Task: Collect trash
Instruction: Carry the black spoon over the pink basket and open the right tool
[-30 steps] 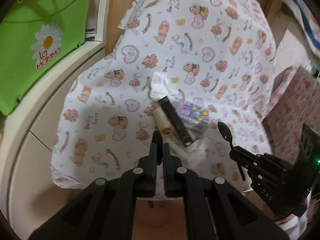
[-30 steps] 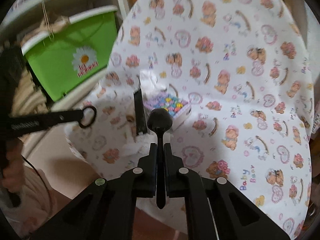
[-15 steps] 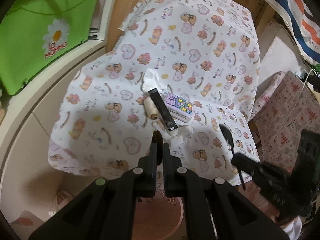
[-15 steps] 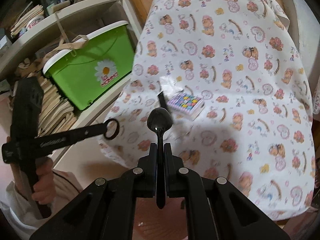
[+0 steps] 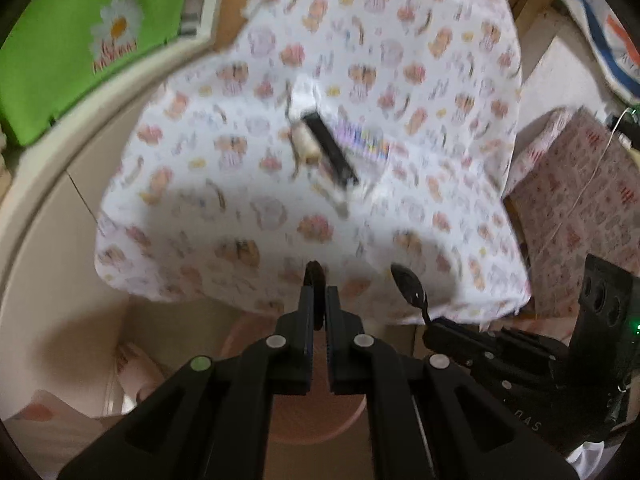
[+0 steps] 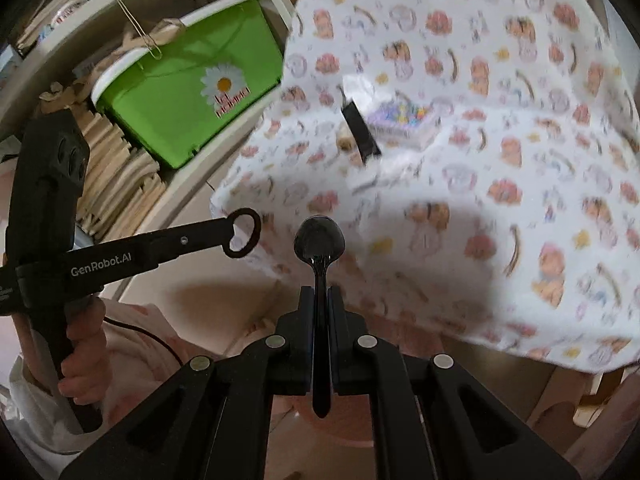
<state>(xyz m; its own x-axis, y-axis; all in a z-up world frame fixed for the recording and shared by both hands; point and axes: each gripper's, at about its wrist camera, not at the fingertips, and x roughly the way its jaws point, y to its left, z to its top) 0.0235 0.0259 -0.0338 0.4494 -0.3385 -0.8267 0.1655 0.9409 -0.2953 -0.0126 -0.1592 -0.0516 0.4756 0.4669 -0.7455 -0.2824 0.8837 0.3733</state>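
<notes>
**Spoon and ring held below the edge of the printed cloth**

We take the printed cloth [image 6: 500, 128] as our landmark: a soft white fabric, draped and creased, scattered with bear and heart motifs, its hem hanging loose at the near edge.

Our right gripper [image 6: 320, 300] is clamped on a black plastic spoon [image 6: 319, 240]. The thin handle runs between the matte black jaws and the glossy oval bowl stands up just beyond them, over the cloth's near hem. Our left gripper [image 6: 236, 236] is clenched on a thin dark ring [image 6: 242, 233], a flat loop that sticks out past the tips, just off the cloth's near-left corner. In the left wrist view the same ring [image 5: 313, 276] shows edge-on as a narrow dark sliver between the pressed jaws. A hand [image 6: 82, 356] wraps the left tool's handle.

Near the middle of the cloth lies a small heap of leftovers: a long black rectangular bar [image 5: 330, 146], a pale stubby cylinder [image 5: 306, 146] touching its left side, a small box with a multicoloured dotted top [image 6: 400, 122] just to its right, and crumpled white paper [image 5: 304, 98] at its far end. Motion blur softens their detail.

Left of the cloth, a smooth green plastic bin [image 6: 188, 92] with a daisy sticker sits on a cream shelf. Below the cloth's near hem, a round pink ribbed basket [image 5: 316, 412] shows under the jaws.
</notes>
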